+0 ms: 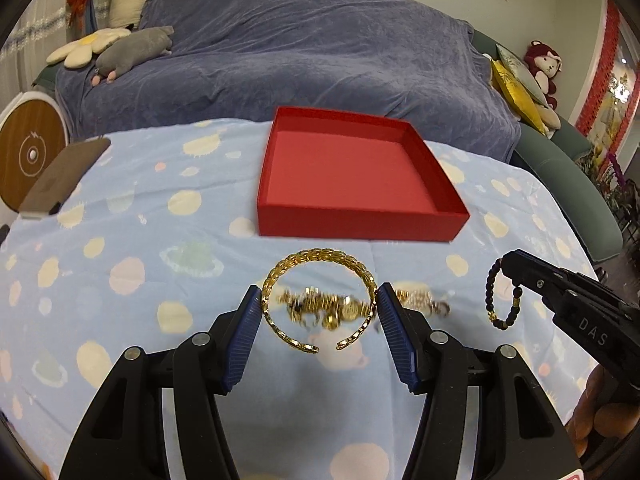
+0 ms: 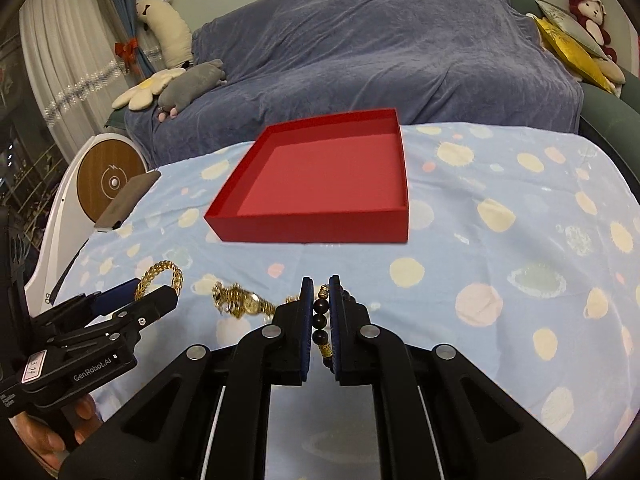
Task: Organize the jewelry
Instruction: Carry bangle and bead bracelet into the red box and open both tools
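Blue ribbed pads of the left tongs press on both sides of a gold cuff, an open ring of woven links with its gap toward the camera; it is held clear of the cloth. The right tongs are closed on a dark bead bracelet, pinched between the 2 pads, with a gold bead in the string; in the left wrist view the beads hang in a loop from the tip of those tongs. A hand shows at the near left of the right wrist view, around the left handle.

Between and just beyond the 2 tongs, a gold watch lies on the cloth with more gold pieces beside it, blurred. The desk carries a light blue cloth printed with pale dots and planets. Farther back, near the middle, sits a shallow red box, open on top and bare inside. A phone lies at the far left edge of the desk. Behind stands a sofa under a blue-grey blanket, with soft toys at its left end and cushions at its right.
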`<state>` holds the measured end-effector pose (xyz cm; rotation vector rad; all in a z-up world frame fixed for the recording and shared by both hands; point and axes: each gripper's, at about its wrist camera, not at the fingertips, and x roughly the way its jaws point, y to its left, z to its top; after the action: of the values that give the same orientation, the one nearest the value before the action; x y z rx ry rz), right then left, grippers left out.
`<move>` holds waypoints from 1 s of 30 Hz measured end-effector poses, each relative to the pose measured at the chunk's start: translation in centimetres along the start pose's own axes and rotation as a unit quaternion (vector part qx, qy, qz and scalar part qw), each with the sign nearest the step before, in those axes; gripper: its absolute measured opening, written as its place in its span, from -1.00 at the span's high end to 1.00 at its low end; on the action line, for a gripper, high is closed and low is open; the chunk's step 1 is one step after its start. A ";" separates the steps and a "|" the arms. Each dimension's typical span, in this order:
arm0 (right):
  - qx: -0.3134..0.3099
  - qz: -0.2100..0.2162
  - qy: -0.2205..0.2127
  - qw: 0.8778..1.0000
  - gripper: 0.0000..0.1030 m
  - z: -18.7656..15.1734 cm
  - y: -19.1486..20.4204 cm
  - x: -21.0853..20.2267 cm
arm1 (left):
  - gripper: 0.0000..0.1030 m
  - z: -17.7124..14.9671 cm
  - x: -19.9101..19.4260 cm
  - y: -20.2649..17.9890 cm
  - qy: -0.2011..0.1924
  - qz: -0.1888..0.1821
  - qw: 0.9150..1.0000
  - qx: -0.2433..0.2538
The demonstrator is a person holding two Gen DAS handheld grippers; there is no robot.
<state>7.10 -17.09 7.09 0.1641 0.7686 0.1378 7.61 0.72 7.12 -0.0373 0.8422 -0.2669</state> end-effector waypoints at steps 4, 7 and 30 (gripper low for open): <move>-0.012 0.003 -0.012 1.000 0.86 4.8 -0.5 1.9 | -0.10 5.5 1.5 -0.1 -0.015 0.003 1.000 0.007; -0.013 0.004 -0.016 1.000 0.86 8.4 -1.1 4.4 | -0.10 9.4 3.8 -0.3 -0.024 0.016 0.999 0.015; 0.004 -0.038 0.041 0.998 0.86 17.7 -5.3 22.1 | -0.10 19.0 21.5 1.1 0.040 0.049 0.998 0.016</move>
<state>35.55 -19.90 3.52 0.1370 0.8562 0.0701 35.59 -4.91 3.89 0.0447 0.9174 -0.1897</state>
